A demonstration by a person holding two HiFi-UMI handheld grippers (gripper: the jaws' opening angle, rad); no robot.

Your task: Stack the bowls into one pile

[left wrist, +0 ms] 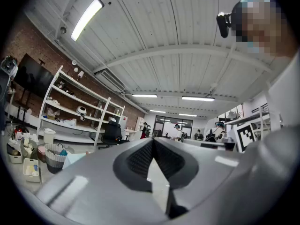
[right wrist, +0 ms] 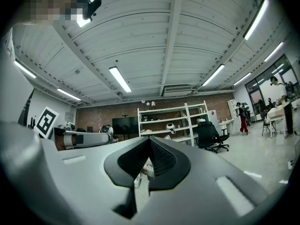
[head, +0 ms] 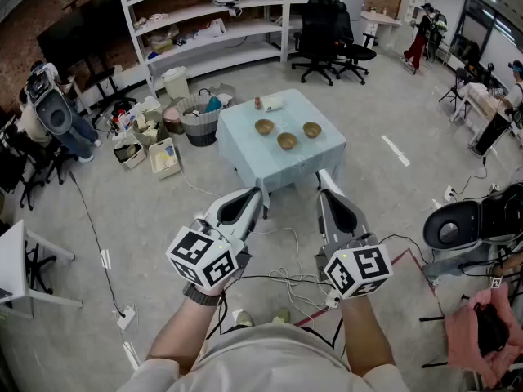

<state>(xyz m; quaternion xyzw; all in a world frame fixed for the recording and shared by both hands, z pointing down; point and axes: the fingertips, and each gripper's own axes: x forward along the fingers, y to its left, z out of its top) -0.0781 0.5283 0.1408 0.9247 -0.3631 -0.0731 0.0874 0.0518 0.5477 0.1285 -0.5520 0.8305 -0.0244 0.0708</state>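
With the left tongs (head: 255,196) and right tongs (head: 322,176) both pressed together on nothing, well short of the three bowls (head: 287,141) sitting apart on the counter (head: 241,147), reaching in unopened would likely knock a bowl off its edge

Brown left bowl (head: 264,126), middle bowl (head: 287,141) and right bowl (head: 312,130) sit upright, apart, on the pale table (head: 245,152)

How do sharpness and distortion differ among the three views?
Head view: sharp, evenly lit, edges bent; the bowls look tiny. Left gripper view: strong fisheye, black corners, a glaring lamp, soft foreground. Right gripper view: same fisheye, bright ceiling strips.
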